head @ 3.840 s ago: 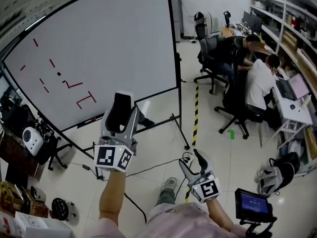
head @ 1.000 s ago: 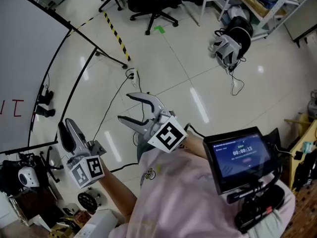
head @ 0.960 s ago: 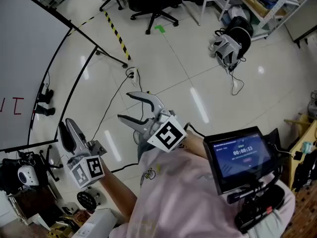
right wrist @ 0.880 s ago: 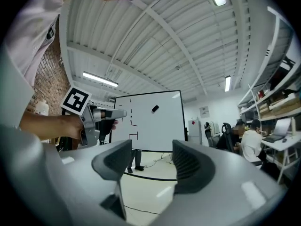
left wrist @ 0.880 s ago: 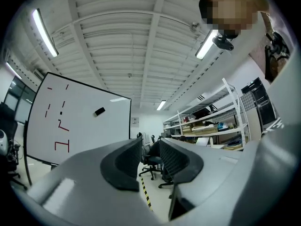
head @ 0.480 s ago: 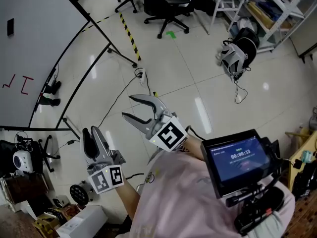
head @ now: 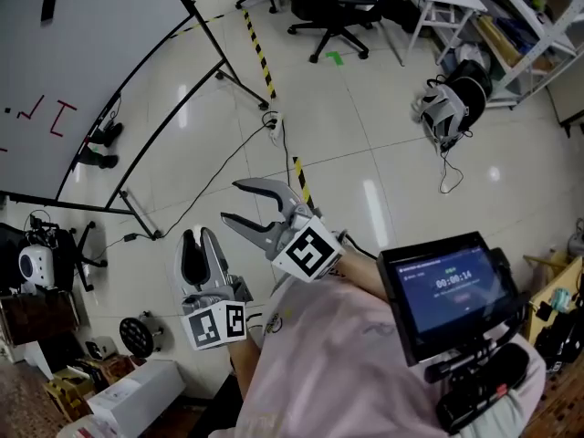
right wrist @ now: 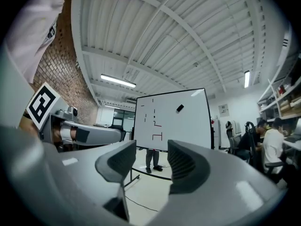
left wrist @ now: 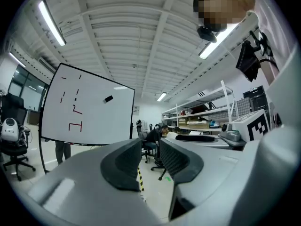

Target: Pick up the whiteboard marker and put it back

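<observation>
Left claw (head: 199,240): held low over the tiled floor (head: 365,153), close in front of the person. Its jaws are drawn together to a narrow slit. The left gripper view shows only the room through the slit, so nothing is gripped.

Right claw (head: 233,203): held just beside the left one, nearer the middle of the head view. Its two curved jaws stand apart with bare floor between them. The right gripper view shows nothing between the pads, so it is empty.

Whiteboard (head: 100,53): on its wheeled stand at the upper left, well apart from both claws. It carries red strokes (head: 62,117) and a small black block (head: 47,5).

Whiteboard marker: in neither claw, and it cannot be made out in any view.

Small screen (head: 452,286): lit, mounted at the person's chest.
</observation>
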Tool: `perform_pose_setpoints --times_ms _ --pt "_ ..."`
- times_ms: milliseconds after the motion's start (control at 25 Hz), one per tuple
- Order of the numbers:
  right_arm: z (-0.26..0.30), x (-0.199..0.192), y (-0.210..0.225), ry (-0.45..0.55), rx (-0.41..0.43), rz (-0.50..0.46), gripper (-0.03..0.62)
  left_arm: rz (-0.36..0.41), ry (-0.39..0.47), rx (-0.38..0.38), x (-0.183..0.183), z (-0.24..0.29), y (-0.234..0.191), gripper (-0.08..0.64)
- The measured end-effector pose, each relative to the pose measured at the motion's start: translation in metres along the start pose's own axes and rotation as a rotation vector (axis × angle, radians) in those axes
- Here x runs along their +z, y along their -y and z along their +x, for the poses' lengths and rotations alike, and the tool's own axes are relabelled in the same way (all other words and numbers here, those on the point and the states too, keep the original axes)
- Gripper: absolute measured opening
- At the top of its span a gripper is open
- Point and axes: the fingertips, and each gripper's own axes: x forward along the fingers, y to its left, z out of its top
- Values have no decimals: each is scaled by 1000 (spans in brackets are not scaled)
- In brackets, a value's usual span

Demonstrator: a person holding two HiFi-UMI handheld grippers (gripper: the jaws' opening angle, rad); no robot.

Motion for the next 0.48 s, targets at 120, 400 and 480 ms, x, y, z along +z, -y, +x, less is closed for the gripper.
perform_pose_setpoints --times_ms 120,400,480 --pt "6 0 -11 1 10 5 204 4 3 12 2 -8 -8 124" --pt "17 -10 -30 -14 29 3 203 -6 -20 50 -8 -27 -28 124" --pt "21 -14 -34 -22 31 -2 204 -7 -22 54 -10 -29 -33 124"
